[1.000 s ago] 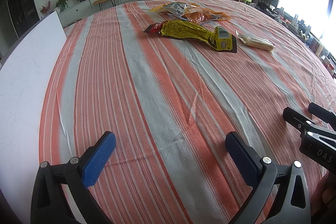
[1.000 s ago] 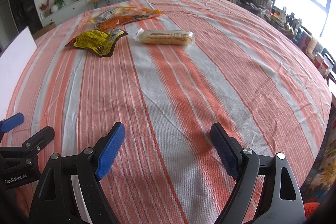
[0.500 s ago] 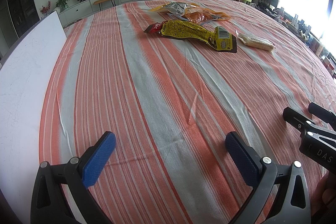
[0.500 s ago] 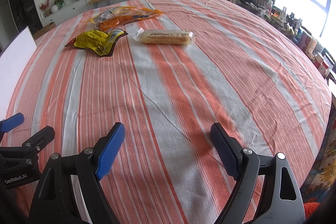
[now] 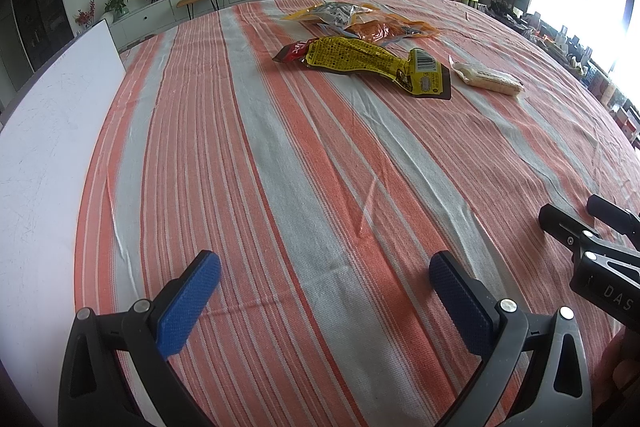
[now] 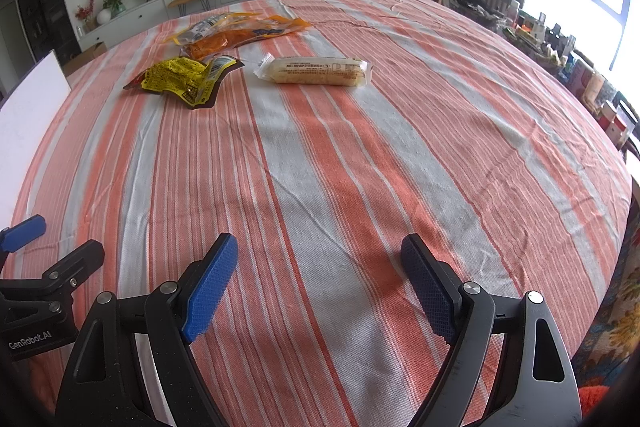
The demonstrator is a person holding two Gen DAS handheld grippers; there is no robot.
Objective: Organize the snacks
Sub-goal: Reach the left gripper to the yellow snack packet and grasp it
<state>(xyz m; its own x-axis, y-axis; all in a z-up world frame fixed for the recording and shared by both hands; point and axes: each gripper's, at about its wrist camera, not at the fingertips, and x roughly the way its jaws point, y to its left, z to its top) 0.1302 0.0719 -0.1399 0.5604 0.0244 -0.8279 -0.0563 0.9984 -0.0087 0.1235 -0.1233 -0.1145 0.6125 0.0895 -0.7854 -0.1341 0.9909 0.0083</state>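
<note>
Several snack packs lie at the far side of the striped tablecloth (image 5: pixel 320 167). A yellow pack (image 5: pixel 360 61) (image 6: pixel 180 79) is nearest, a pale wrapped bar (image 5: pixel 486 79) (image 6: pixel 316 71) lies to its right, and orange packs (image 5: pixel 380 29) (image 6: pixel 240 31) lie behind, with a silvery one (image 5: pixel 334 13). My left gripper (image 5: pixel 324 267) is open and empty over the near cloth. My right gripper (image 6: pixel 320 259) is open and empty, beside it to the right. Both are far from the snacks.
A white board (image 5: pixel 44 147) (image 6: pixel 28 107) covers the table's left side. The table's right edge (image 6: pixel 624 211) drops off near cluttered shelves. A TV unit, plants, an orange armchair and wooden chairs stand beyond the table.
</note>
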